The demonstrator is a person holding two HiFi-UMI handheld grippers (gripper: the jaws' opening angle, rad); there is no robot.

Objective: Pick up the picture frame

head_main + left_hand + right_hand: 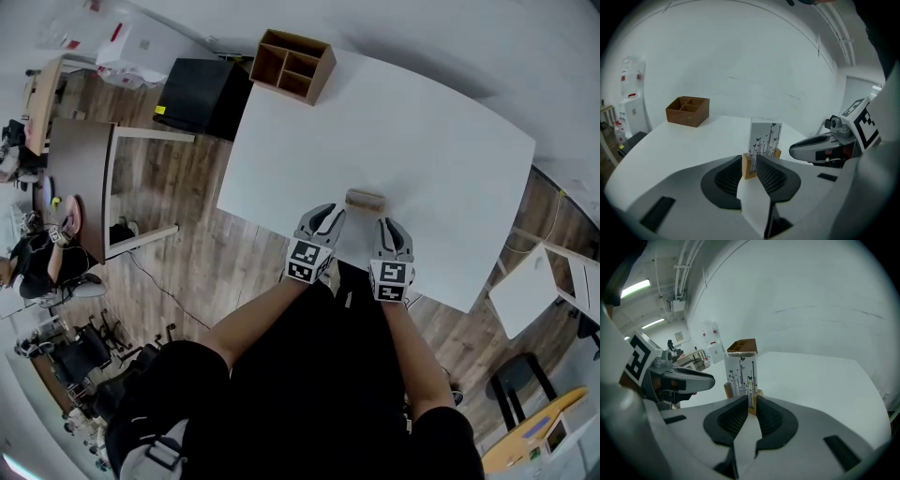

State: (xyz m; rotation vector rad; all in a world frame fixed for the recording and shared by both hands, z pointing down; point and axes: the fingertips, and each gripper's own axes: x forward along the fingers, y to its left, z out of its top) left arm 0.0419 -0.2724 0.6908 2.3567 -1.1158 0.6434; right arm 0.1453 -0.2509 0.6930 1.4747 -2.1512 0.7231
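The picture frame stands upright near the front edge of the white table: a clear panel printed with black stems and butterflies in a small wooden base. My left gripper sits just left of it and my right gripper just behind its right end. In the left gripper view the base's end shows in the narrow gap of the left gripper, and I see no pad pressing on it. In the right gripper view the right gripper is slightly apart, with a base corner at its tips.
A wooden divided box stands at the table's far left corner. Beside the table on the wood floor are a black cabinet and a brown desk. A small white table stands at the right. A person sits far left.
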